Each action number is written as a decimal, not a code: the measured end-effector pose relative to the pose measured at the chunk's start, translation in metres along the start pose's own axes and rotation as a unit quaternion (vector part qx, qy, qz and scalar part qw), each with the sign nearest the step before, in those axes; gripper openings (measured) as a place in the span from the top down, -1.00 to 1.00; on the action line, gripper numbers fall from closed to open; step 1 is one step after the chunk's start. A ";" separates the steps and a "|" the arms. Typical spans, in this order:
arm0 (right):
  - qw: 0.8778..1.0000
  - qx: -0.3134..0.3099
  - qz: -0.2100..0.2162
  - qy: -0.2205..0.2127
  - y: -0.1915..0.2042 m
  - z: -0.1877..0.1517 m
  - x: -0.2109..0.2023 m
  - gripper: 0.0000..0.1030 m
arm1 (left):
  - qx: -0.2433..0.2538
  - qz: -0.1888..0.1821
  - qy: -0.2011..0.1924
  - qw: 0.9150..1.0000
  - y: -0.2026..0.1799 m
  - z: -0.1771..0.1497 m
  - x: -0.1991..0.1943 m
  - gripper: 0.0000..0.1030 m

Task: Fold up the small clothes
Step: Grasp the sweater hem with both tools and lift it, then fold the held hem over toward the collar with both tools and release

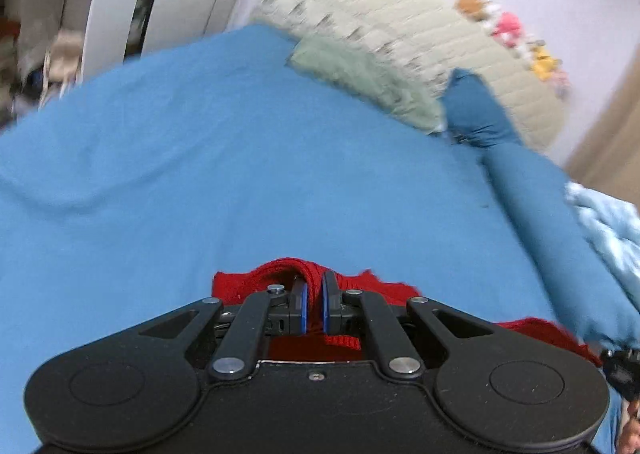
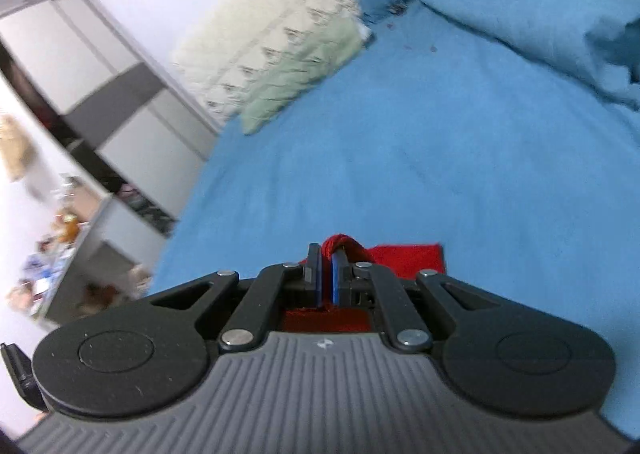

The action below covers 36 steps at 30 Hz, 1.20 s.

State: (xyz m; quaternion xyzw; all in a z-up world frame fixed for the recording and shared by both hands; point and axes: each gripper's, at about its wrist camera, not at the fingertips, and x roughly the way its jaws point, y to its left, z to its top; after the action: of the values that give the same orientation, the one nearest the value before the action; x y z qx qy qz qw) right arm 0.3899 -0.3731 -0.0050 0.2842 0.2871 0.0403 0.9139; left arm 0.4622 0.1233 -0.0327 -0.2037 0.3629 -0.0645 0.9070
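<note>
A small red knit garment (image 1: pixel 248 286) lies on a blue bedsheet (image 1: pixel 240 158). My left gripper (image 1: pixel 314 286) is shut on a bunched fold of it, red cloth pinched between the blue pads. In the right wrist view my right gripper (image 2: pixel 326 258) is shut on another edge of the red garment (image 2: pixel 408 258), which spreads flat to the right of the fingers. Most of the garment is hidden under both gripper bodies.
A pale green pillow (image 1: pixel 360 82) and a cream quilted headboard (image 1: pixel 400 26) stand at the bed's far end. A rolled blue duvet (image 2: pixel 520 2) lies along the right side. A wardrobe (image 2: pixel 100 86) and cluttered shelves stand left of the bed.
</note>
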 end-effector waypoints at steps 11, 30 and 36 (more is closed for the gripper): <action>0.999 0.035 -0.023 -0.006 -0.049 0.001 0.122 0.62 | -0.048 0.024 0.014 0.998 0.031 0.001 0.092 0.87; 0.977 -0.197 -0.056 0.063 -0.026 -0.118 0.091 -0.90 | 0.120 0.043 0.048 0.991 0.017 -0.117 0.047 -0.61; 0.983 -0.129 -0.116 0.057 -0.041 -0.131 0.098 -0.89 | 0.165 0.062 0.052 0.983 0.005 -0.118 0.047 -0.62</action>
State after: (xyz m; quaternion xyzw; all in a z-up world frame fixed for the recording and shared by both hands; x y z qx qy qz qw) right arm 0.3962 -0.3190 -0.1640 0.1258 0.3623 -0.0127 0.9234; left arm 0.4152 0.0779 -0.1415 -0.0253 0.4060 -0.0778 0.9102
